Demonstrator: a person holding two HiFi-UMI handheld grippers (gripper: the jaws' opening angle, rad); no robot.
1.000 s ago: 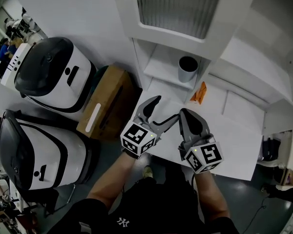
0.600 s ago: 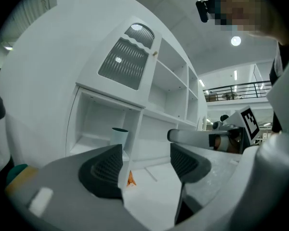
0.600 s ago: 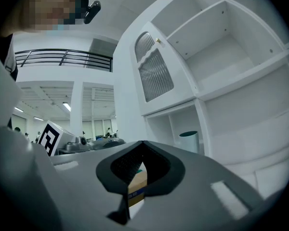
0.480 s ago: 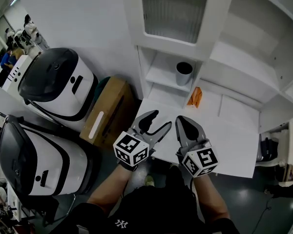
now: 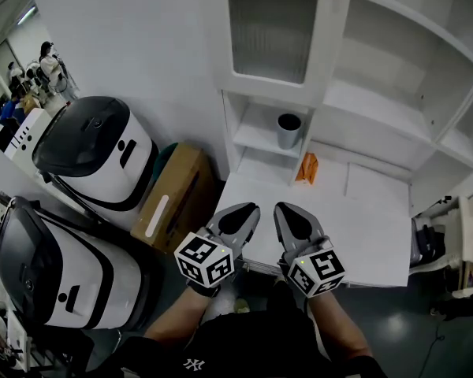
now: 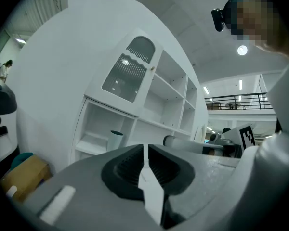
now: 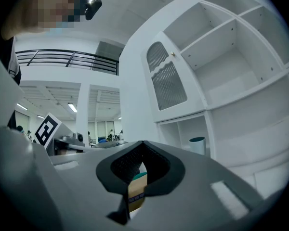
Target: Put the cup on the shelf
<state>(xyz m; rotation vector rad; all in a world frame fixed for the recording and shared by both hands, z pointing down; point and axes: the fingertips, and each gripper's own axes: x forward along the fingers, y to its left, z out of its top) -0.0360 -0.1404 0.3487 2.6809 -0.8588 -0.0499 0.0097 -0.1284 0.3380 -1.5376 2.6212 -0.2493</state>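
- Cup: a light grey cup with a dark rim is seen standing upright on the shelf, in the lower left compartment of the white cabinet, just below the ribbed glass door.
- The cup is also seen in the left gripper view and in the right gripper view, in each case well apart from the jaws.
- The left hand-held gripper is held over the front edge of the worktop; its jaws are pressed together and nothing is pinched between them.
- The right hand-held gripper is held just beside the left one, with its jaws likewise pressed together at the tips and nothing gripped.
- An orange item is seen lying on the worktop, below and to the right of the cup's compartment.
- A cardboard box is seen on the floor to the left of the cabinet, next to two white-and-black machines.
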